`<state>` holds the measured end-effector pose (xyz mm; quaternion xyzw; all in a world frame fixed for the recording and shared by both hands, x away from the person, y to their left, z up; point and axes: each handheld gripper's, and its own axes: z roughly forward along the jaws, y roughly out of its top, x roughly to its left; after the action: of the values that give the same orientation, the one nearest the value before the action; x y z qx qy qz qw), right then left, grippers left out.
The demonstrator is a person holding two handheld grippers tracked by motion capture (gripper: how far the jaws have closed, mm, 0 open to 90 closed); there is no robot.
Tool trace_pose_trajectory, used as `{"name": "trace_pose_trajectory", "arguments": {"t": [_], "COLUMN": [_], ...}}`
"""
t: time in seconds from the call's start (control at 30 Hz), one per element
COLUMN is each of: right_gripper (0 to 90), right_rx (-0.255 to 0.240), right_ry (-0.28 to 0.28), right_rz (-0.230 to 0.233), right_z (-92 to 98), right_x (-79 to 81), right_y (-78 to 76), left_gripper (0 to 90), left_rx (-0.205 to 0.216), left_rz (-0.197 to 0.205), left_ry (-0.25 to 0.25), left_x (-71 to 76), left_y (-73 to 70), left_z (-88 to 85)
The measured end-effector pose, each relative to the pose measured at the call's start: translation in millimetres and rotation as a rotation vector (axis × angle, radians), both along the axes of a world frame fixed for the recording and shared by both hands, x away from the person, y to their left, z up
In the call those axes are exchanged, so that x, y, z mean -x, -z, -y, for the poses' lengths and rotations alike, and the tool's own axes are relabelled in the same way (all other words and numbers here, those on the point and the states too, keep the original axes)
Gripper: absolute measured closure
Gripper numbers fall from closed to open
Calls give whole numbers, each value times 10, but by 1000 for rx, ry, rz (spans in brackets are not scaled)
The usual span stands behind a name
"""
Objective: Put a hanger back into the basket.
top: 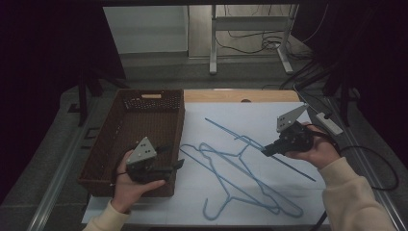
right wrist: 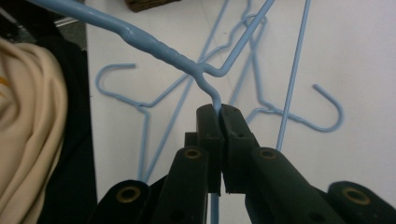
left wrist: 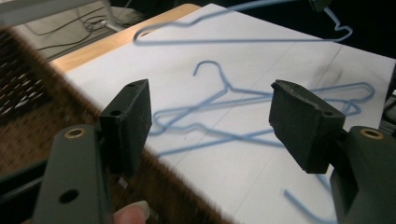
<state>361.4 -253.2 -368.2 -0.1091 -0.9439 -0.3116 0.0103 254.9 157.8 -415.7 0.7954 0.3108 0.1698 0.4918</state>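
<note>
White paper covers the counter (top: 288, 108). Left hand-held gripper (top: 174, 165) hovers gaping at the empty wicker basket (top: 113, 144); two blue hangers (top: 226, 192) lie ahead. Right hand-held gripper (top: 265, 150) pinches the lifted hanger (right wrist: 159, 46): none binned yet.

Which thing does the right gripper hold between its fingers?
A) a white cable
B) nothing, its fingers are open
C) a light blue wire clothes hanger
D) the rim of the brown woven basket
C: in the right gripper view, the right gripper has its fingers pressed together on the light blue wire clothes hanger, raised above the white table.
</note>
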Motion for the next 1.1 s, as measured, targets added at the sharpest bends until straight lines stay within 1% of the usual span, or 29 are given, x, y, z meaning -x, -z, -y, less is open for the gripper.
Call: {"name": "trace_pose_trajectory", "arguments": {"t": [0.07,0.17,0.27,0.4,0.5,0.6,0.73,0.83,0.87,0.93,1.0,1.07,1.1], "right_gripper": [885,885,885,885,885,885,885,885,885,885,885,885,885], "right_rx": [0,2,-1,1,-5,-12,-19,-28,-28,-32,-35,-36,-36], "right_ry": [-5,-16,-19,-20,-24,-29,-37,-48,-48,-62,-71,-89,-89], "right_rz": [-6,-17,-26,-30,-33,-38,-41,-47,-47,-50,-57,-63,-63], "right_z": [-11,-27,-31,-34,-31,-24,-22,-27,-27,-33,-37,-42,-42], "right_x": [16,28,26,23,28,33,42,52,52,60,66,72,72], "right_y": [3,17,37,66,74,78,79,76,76,72,69,66,66], "left_gripper": [313,312,311,311,314,319,328,334,335,341,347,355,372], "left_rx": [-8,-45,-71,-130,-163,-208,-242,-253,-253,-263,-282,-293,-293], "left_rz": [-8,-19,-27,-34,-42,-39,-37,-56,-56,-57,-51,-52,-52], "left_ry": [22,64,90,121,135,151,189,228,228,251,272,311,311], "left_x": [-77,-233,-329,-501,-622,-750,-863,-961,-961,-996,-1016,-1022,-1022], "left_y": [-37,-103,-130,-155,-157,-153,-147,-120,-120,-106,-95,-69,-69], "left_z": [87,284,424,635,756,902,1042,1152,1152,1206,1247,1290,1290]}}
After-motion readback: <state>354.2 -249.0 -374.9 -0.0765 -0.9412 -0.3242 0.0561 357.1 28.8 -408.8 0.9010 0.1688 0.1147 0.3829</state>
